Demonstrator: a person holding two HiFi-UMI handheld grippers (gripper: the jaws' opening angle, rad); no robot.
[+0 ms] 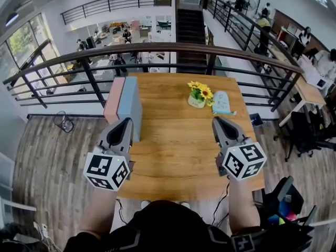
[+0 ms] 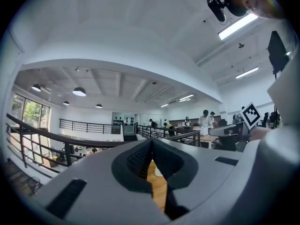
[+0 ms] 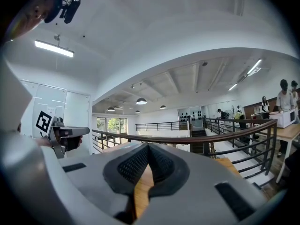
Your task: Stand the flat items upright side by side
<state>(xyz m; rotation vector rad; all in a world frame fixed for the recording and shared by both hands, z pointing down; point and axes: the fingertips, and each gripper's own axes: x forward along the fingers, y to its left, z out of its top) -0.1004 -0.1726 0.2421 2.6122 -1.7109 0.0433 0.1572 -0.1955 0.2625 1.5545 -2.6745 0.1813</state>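
Two flat, book-like items stand upright side by side on the left part of the wooden table (image 1: 173, 140): a pink one (image 1: 114, 98) on the outside and a blue one (image 1: 129, 103) against it. My left gripper (image 1: 127, 120) hovers just in front of the blue item's near end, shut and empty. My right gripper (image 1: 216, 119) hangs over the table's right side, also shut with nothing in it. In the left gripper view the jaws (image 2: 151, 148) meet, and only a strip of table shows below them. The right gripper view shows the same closed jaws (image 3: 148, 151).
A small pot of sunflowers (image 1: 199, 94) and a pale green-blue pouch (image 1: 221, 103) sit at the table's far right. A dark railing (image 1: 173, 49) runs just beyond the far edge. Each gripper view catches the other gripper (image 2: 251, 115) (image 3: 61, 132) off to the side.
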